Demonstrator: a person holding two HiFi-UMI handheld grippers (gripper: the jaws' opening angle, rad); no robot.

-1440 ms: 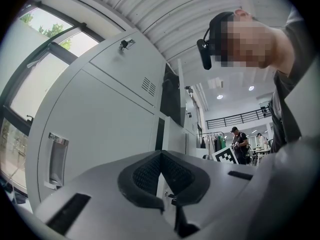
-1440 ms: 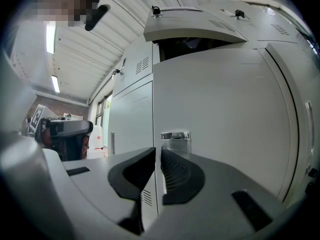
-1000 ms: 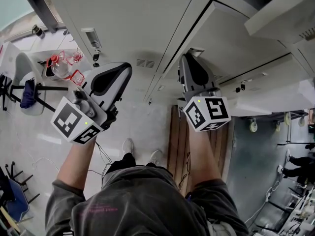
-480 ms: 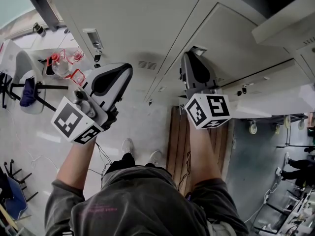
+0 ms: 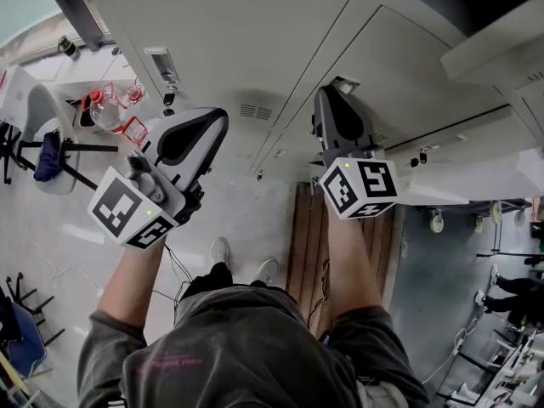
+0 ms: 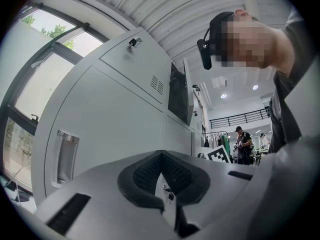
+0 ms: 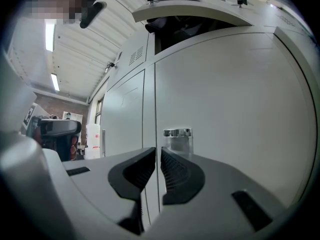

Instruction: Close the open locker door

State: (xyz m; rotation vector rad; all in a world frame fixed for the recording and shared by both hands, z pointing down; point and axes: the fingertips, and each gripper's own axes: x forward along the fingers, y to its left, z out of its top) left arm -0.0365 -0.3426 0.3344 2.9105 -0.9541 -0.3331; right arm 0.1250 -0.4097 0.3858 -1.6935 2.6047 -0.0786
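1. Grey-white sheet metal fills the view ahead: a bank of lockers (image 5: 229,32) stands in front of the person. The open locker door (image 7: 192,11) is in the upper row. It is swung out from the front, and its dark compartment (image 7: 175,28) shows behind it.
2. The right gripper (image 7: 158,151) is below the open locker door and clear of it. It points at a shut lower door, whose recessed handle (image 7: 177,136) sits just beyond the tips. Its pads stand almost together with only a thin slit between them, and nothing is in that slit.
3. The left gripper (image 6: 161,155) is lower than the open locker door, off to its left and well apart from it, and faces other shut doors. Its pads meet at the tips and hold nothing.
4. By the look of it, the task has not really begun. The door stands out from the locker front, neither gripper touches it, and no part of the swing looks done.
5. All of the closing is left. A gripper has to rise to the open locker door and meet its outer face near the free edge. It then has to push the door round until it lies flush with the doors beside it.
6. The right gripper, directly beneath the open locker door, looks better placed for that push. Whether the door needs a firm press to latch cannot be told from here.
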